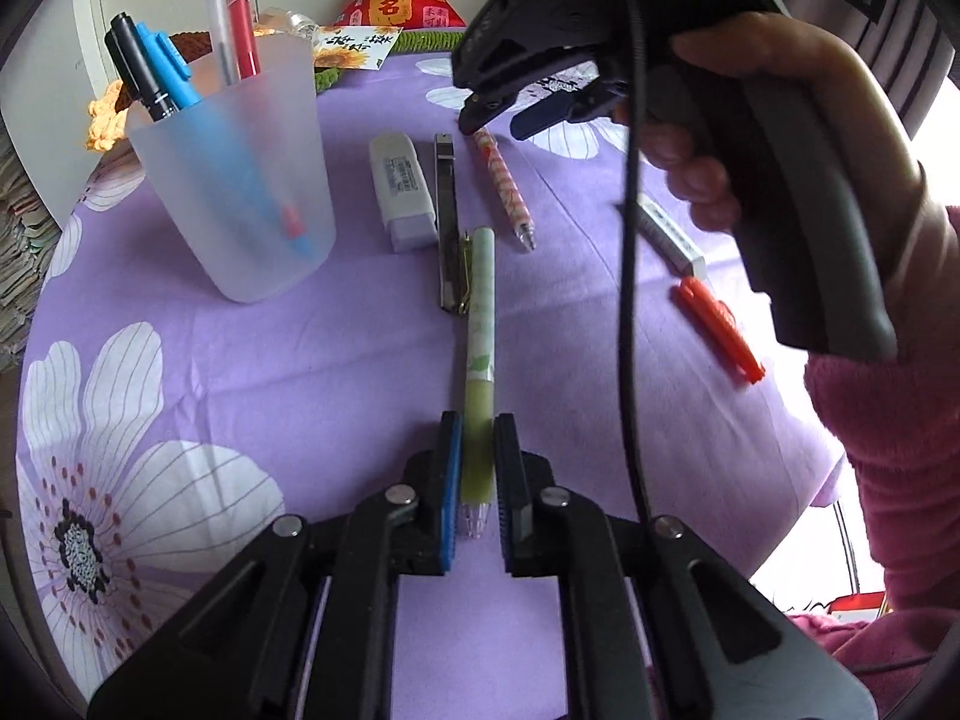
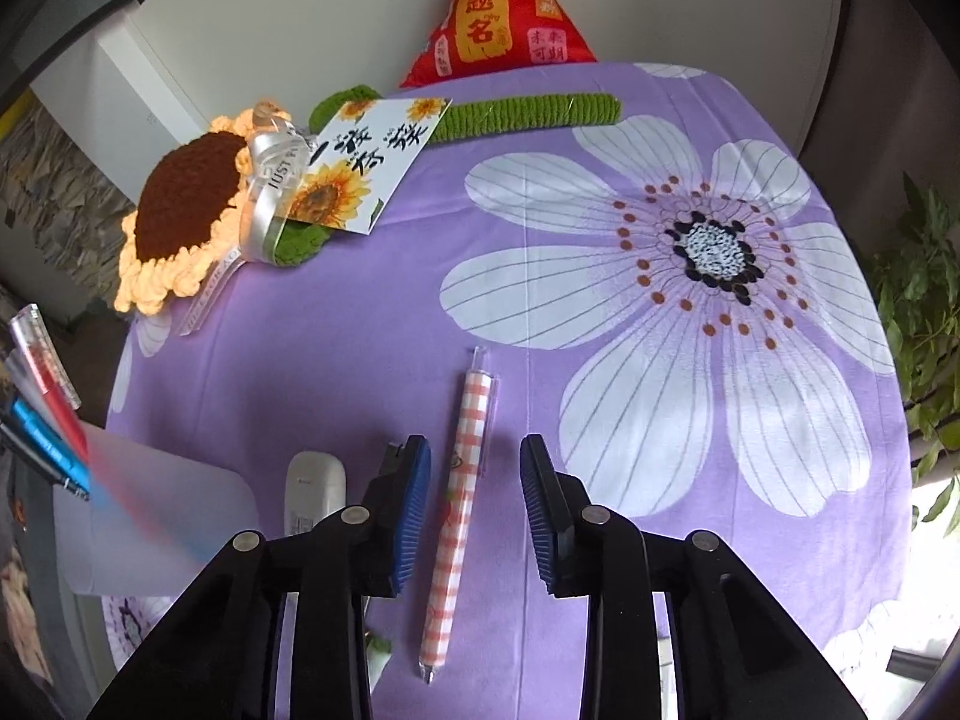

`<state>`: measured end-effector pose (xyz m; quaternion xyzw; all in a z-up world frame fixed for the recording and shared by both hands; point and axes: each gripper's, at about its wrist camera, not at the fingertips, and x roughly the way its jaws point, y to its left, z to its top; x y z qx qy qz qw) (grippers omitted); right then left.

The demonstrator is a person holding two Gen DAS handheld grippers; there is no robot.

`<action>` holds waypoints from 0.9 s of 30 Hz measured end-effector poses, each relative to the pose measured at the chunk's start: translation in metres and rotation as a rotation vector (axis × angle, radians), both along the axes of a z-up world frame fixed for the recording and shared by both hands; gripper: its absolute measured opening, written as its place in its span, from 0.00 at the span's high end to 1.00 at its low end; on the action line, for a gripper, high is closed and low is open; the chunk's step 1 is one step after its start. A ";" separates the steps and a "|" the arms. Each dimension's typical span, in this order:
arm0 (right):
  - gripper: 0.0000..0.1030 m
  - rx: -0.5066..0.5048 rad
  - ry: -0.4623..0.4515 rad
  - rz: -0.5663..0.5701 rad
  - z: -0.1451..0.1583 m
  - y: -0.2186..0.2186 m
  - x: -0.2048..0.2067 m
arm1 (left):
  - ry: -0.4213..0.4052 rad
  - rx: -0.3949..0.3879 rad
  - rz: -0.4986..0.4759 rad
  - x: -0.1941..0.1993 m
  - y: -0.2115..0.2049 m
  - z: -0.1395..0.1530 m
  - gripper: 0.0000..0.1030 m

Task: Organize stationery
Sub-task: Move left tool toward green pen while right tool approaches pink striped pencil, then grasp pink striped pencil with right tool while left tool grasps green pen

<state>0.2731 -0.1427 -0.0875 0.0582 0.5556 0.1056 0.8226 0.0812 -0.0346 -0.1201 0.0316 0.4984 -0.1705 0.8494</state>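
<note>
My left gripper [image 1: 477,468] is shut on the grip end of a green pen [image 1: 480,324] that lies on the purple flowered cloth [image 1: 336,360]. My right gripper [image 2: 475,468] is open, its fingers on either side of a pink checked pen [image 2: 459,504] lying on the cloth; it also shows in the left wrist view [image 1: 516,120] over that pen [image 1: 504,186]. A frosted cup [image 1: 234,180] at the left holds several pens.
A white eraser [image 1: 403,189], a dark clip-like tool [image 1: 445,210], a white box [image 1: 669,234] and an orange marker [image 1: 717,327] lie on the cloth. A crochet sunflower [image 2: 180,216], card [image 2: 366,168] and red pillow [image 2: 498,18] sit at the back.
</note>
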 end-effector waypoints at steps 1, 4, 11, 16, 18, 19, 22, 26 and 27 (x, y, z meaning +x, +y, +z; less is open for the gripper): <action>0.70 -0.010 0.005 0.000 -0.003 0.002 0.002 | 0.001 0.003 0.000 -0.001 0.000 0.000 0.92; 0.70 -0.050 -0.015 -0.003 -0.005 0.008 0.007 | 0.002 0.004 0.006 -0.002 0.001 0.001 0.91; 0.85 -0.149 -0.036 0.025 -0.007 0.019 0.017 | -0.015 0.031 0.008 0.009 -0.010 0.008 0.78; 0.86 -0.078 -0.053 0.047 0.005 0.003 0.001 | -0.026 0.049 -0.007 0.019 -0.022 0.008 0.71; 0.86 -0.061 -0.076 0.055 0.013 -0.006 -0.012 | -0.025 0.066 -0.010 0.025 -0.025 0.007 0.70; 0.86 -0.046 -0.085 0.058 0.017 -0.012 -0.021 | -0.022 0.072 -0.012 0.027 -0.026 0.006 0.70; 0.86 -0.001 -0.113 0.065 0.031 -0.030 -0.047 | -0.015 0.089 0.005 0.035 -0.029 0.003 0.70; 0.86 0.028 -0.155 0.062 0.046 -0.048 -0.073 | -0.005 0.101 0.019 0.040 -0.029 0.004 0.84; 0.86 0.034 -0.160 0.063 0.049 -0.052 -0.079 | 0.010 0.093 0.012 0.040 -0.028 0.004 0.89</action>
